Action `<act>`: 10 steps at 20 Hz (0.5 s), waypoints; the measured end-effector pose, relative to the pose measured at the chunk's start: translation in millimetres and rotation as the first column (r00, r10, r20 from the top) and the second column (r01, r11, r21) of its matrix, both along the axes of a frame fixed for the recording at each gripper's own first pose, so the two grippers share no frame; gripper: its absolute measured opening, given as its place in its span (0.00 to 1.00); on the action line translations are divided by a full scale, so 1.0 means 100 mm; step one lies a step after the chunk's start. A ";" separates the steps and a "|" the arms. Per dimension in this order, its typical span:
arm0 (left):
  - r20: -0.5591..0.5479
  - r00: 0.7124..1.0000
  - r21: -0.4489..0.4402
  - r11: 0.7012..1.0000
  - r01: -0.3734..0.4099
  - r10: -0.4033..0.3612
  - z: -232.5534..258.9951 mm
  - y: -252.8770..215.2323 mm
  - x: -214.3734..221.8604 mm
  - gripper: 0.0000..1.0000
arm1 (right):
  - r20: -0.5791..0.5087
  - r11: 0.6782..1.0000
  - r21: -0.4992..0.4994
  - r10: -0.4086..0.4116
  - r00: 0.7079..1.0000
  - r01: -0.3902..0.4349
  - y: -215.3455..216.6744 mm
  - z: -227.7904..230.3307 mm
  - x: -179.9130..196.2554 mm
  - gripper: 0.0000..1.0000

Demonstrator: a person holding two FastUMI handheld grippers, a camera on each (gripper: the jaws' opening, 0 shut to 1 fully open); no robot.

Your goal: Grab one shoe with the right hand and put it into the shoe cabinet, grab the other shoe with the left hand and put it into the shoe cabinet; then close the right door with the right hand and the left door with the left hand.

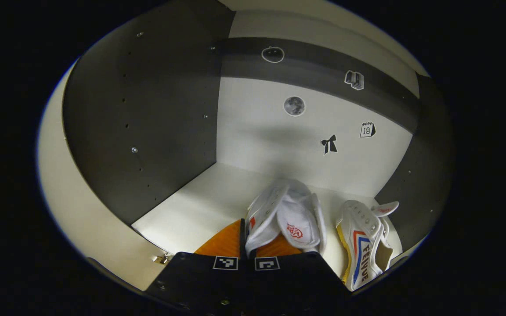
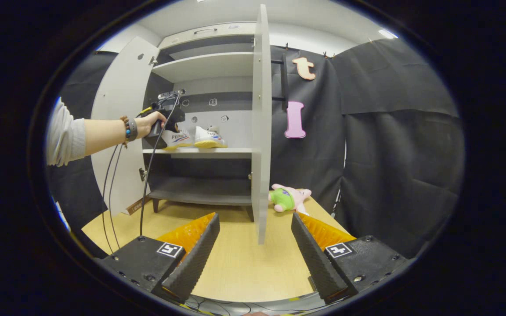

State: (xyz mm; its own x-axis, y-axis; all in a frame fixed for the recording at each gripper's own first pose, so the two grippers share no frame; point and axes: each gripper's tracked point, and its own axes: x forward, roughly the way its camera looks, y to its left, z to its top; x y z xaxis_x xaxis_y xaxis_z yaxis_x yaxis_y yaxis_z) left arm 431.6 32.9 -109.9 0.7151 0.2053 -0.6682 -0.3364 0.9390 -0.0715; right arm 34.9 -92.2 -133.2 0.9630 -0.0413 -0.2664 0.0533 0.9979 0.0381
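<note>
The left gripper view looks into one compartment of the white shoe cabinet with dark grey inner walls [image 1: 147, 109]. The left gripper [image 1: 247, 245] is at the bottom of this view, and its two fingers are pressed together on the back edge of a white canvas shoe with a red logo on the insole [image 1: 286, 215]. This shoe stands on the white shelf board [image 1: 200, 206] of the cabinet, its opening facing the camera. Just beside it, toward the right wall of the cabinet, lies the second white canvas shoe with red and blue stripes and a yellow sole [image 1: 363, 241], tilted on its side. Whether the two shoes touch I cannot tell. On the back wall of the cabinet there are small stickers [image 1: 294, 105].

The right gripper view shows the cabinet from farther off, with both doors open. The right door [image 2: 261, 131] is seen edge-on, and the left door [image 2: 119, 123] stands wide open. Both shoes are on the middle shelf of the cabinet. A hand [image 2: 149, 123] with a beaded bracelet and a grey sleeve holds the left gripper at the shoe nearer to the left door. The right gripper [image 2: 255, 245] has its fingers wide apart, with nothing between them, above the light wooden table [image 2: 244, 263] in front of the cabinet. A pink and green plush toy [image 2: 288, 198] lies on the table, just beside the right door.
</note>
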 end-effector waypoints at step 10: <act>0.062 0.987 0.000 0.989 0.146 -0.146 0.22 -0.16 -0.11 0.39 | 0.013 0.999 0.024 0.045 0.999 -0.045 0.17 0.02 0.16 1.00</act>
State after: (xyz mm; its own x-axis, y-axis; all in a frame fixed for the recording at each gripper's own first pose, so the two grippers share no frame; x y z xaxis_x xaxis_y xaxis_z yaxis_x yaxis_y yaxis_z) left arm 420.5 16.7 -88.3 0.7771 0.0925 -0.6226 -0.1904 0.9773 -0.0925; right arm 50.8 -74.9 -131.5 0.9670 0.0087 -0.2545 0.0075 0.9980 0.0626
